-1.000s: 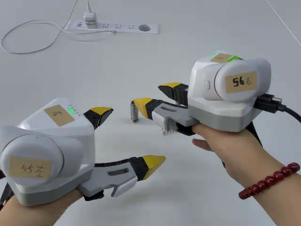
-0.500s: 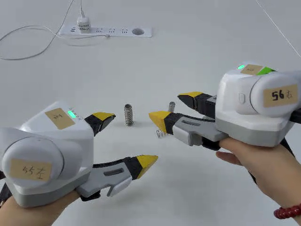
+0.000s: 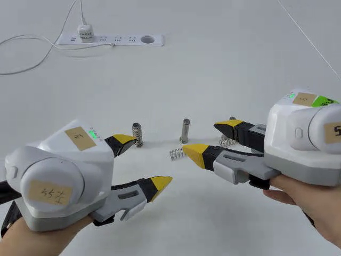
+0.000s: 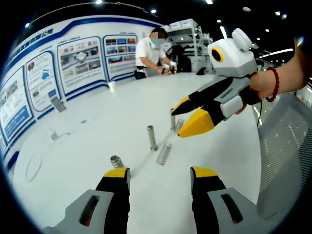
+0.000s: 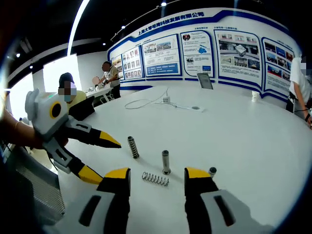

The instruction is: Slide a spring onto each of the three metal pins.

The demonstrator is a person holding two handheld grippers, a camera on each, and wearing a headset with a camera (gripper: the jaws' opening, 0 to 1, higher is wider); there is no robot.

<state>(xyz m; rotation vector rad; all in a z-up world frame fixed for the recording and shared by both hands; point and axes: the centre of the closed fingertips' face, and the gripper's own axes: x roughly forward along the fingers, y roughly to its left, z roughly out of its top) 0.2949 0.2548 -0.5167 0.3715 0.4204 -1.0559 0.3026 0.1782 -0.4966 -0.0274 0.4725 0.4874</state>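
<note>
Task midway: loose spring (image 3: pixel 177 154) lies by the middle pin (image 3: pixel 185 130)

White surface (image 3: pixel 224 64) carries everything. The left claw (image 3: pixel 143 161) hangs low at the near left, jaws parted with nothing between them. The right claw (image 3: pixel 210 138) is likewise released and empty, its tips over the ground between the middle pin and the right pin (image 5: pixel 211 170).

All three pins stand upright in a row, long axes vertical. The left pin (image 3: pixel 137 134) wears a spring down its length. The middle pin is bare. The right pin is partly behind the right claw. Coils (image 3: pixel 228 142) show near its foot, and I cannot tell whether they are threaded on it.

The loose spring lies on its side just in front of the middle pin, near but apart, its long axis flat on the surface.

It looks light, thin-wired and apt to roll or flick away. Squeezed end to end, it would likely buckle. A gentle pinch across the coils, near one end, should hold it. It must then be tipped upright so its bore lines up with the pin.
</note>
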